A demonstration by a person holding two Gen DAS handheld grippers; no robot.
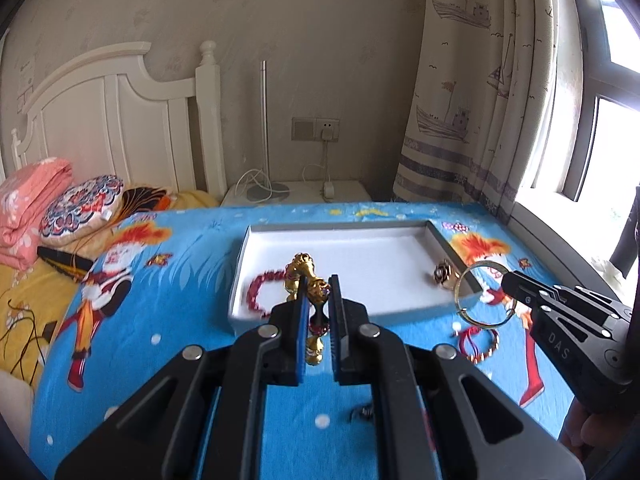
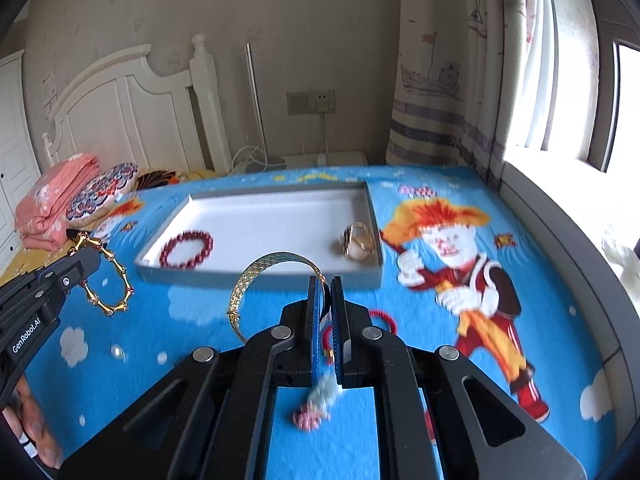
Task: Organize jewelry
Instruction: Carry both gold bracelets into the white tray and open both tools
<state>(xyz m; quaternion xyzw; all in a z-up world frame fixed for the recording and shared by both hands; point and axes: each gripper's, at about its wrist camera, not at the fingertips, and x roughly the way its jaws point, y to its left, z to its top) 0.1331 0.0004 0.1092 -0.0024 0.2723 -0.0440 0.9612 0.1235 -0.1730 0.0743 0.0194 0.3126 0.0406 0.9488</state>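
Bedroom, blue cartoon sheet [image 2: 420, 184] over the bed; white tray [image 2: 280, 196] on it holds a red bead bracelet [image 2: 186, 249] and gold rings [image 2: 358, 242] at its right end, so roughly half sorted; left gripper [image 1: 318, 292] clamped on a gold link bracelet [image 1: 314, 300]; right gripper [image 2: 325, 292] clamped on a gold bangle [image 2: 256, 280]; both lifted clear near the tray's front edge; left on the sheet: red cord bracelet [image 1: 478, 344], small dark piece [image 1: 362, 414], blurred pink-white item [image 2: 316, 408]; tray wall is the only obstacle.
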